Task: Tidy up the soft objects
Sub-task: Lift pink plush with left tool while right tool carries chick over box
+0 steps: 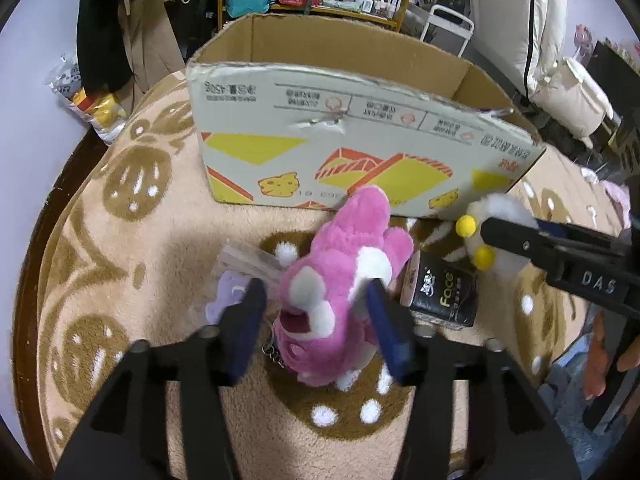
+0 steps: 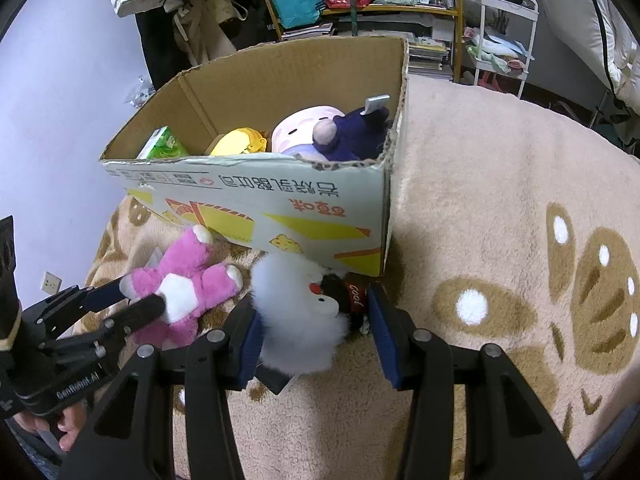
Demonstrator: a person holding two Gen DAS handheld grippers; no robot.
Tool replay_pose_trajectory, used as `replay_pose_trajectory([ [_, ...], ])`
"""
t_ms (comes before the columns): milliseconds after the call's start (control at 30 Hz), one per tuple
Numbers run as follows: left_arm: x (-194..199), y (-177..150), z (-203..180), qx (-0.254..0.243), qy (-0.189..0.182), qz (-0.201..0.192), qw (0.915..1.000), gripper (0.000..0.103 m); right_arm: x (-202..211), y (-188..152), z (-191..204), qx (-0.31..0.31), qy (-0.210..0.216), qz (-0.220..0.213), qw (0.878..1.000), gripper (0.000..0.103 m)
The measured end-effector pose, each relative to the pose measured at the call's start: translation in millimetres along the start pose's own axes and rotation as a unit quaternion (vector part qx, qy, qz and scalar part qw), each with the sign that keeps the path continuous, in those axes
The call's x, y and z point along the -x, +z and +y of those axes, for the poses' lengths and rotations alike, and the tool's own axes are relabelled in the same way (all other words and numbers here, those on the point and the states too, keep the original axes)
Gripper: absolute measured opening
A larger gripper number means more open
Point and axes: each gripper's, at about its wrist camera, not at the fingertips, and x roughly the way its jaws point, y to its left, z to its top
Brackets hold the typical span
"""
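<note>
A pink plush bear lies on the beige rug in front of a cardboard box. My left gripper straddles it. The right pad touches its white ear, the left pad stands a little apart, so the jaws are open. A fluffy white plush with a black scarf and yellow pom-poms sits between the pads of my right gripper, which is shut on it. In the right wrist view the left gripper reaches in around the pink bear.
The box holds a green pack, a yellow plush, a pale round plush and a dark blue one. A black tissue pack and a bagged purple item lie by the bear. Shelves and a white cart stand behind.
</note>
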Motion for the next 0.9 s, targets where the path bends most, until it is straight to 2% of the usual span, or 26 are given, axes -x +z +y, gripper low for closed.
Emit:
replay_pose_trajectory([
  [133, -11.0, -3.4, -8.4, -0.015, -0.01, 0.019, 0.9997, 0.055, -1.2, 0.4, -1.0, -0.001, 0.002, 0.001, 1.0, 0.051],
  [267, -12.5, -4.9, -16.2, -0.03, -0.01, 0.013, 0.9994, 0.047, 1.8, 1.0, 2.5, 0.004, 0.005, -0.006, 1.0, 0.051],
  [433, -2.4, -6.8, -12.7, -0.02, -0.004, 0.0, 0.9998, 0.044, 12.0, 3.0, 8.0, 0.009, 0.012, -0.021, 1.0, 0.051],
  [700, 46.8, -1.9, -12.1, -0.021, 0.035, -0.083, 0.9957, 0.044, 48.5, 6.4, 24.6, 0.037, 0.025, -0.07, 0.997, 0.051],
  [900, 91.8, 9.9, -10.4, -0.01, 0.06, -0.174, 0.9829, 0.044, 80.0, 10.7, 32.6, 0.049, 0.033, -0.118, 0.991, 0.051],
])
